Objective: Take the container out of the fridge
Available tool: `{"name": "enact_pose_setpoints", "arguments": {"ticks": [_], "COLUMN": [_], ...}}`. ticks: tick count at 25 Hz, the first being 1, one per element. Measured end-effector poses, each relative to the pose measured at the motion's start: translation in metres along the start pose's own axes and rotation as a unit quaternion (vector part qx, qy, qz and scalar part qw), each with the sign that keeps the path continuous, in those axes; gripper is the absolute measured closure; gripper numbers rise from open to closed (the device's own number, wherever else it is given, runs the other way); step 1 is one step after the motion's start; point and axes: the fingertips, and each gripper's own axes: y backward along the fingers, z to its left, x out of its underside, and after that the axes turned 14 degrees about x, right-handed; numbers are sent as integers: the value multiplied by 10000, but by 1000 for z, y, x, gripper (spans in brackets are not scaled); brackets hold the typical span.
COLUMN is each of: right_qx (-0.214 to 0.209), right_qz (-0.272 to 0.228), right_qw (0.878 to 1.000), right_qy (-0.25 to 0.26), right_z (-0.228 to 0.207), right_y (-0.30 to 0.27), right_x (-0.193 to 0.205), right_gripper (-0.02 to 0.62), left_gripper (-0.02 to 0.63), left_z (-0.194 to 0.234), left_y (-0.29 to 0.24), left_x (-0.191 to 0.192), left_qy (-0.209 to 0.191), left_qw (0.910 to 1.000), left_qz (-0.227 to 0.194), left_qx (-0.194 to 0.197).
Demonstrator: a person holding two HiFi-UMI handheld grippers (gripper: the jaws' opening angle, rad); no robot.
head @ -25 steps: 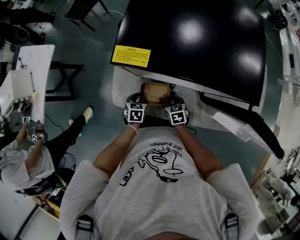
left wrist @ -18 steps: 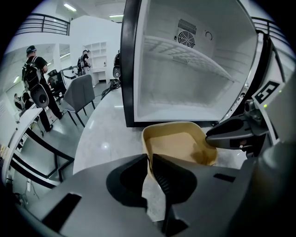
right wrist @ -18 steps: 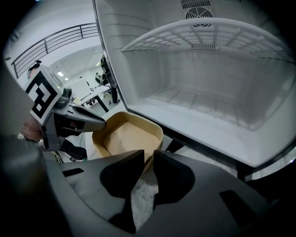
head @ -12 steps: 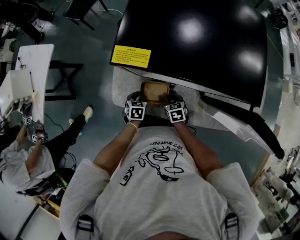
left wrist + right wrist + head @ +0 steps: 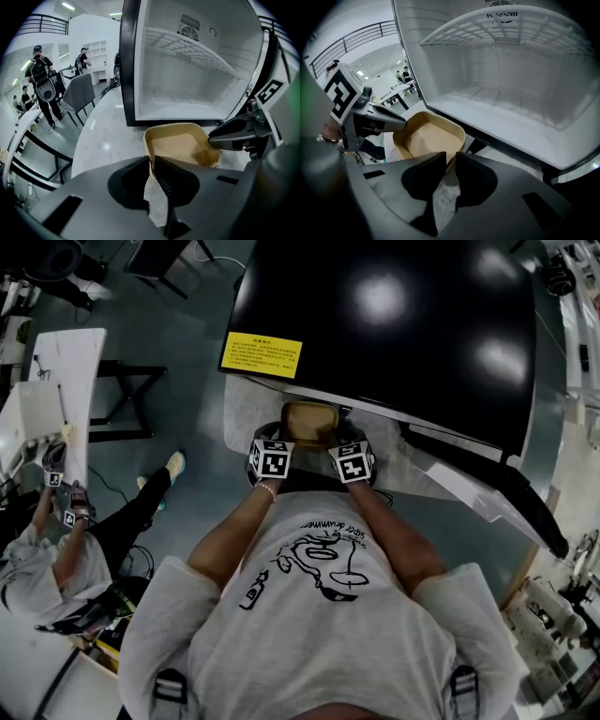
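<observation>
**Item: tan, shallow, round-cornered plastic container** (image 5: 311, 424)
- Place: pinched between both my jaws, just ahead of the fridge mouth and over the worktop. I cannot tell whether its base touches the worktop. It looks empty.

**Left gripper** (image 5: 152, 161): jaws nearly together, clamped on the container's near rim wall (image 5: 180, 145).
**Right gripper** (image 5: 451, 159): jaws likewise nipped on the opposite rim (image 5: 429, 136).

**Change:** none to record. Over the last second the container and both grips sit where they were. I judge the removal is essentially done, with the container already clear of the compartment and only carrying off or setting down left.

**Surroundings**
- Black compact fridge (image 5: 394, 324), beyond the jaws: white interior empty (image 5: 187, 70), white wire shelf up top (image 5: 501, 23), door (image 5: 487, 493) swung open past my right jaws.
- Pale speckled worktop (image 5: 103, 136), beneath and left of the jaws.
- Grey chair (image 5: 77, 96) and standing people, far left.

**Obstructions:** none ahead. The open door crowds the right side.
</observation>
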Motion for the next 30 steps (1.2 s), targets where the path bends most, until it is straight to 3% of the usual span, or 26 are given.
{"name": "enact_pose_setpoints", "arguments": {"ticks": [19,30], "right_qx": [11,151], "right_qz": [22,-90], "right_qw": [10000,9998], "right_qy": [52,53], "right_z": [1,-3], "right_y": [-3,1], "right_x": [3,1], "right_gripper": [518,515], "left_gripper": [558,514], "left_z": [6,3], "left_y": [-6,-2], "left_x": [6,6], "left_qy": [-3,-75], "left_qw": [10000,10000], "left_qz": [93,30], "left_qx": [36,-38]}}
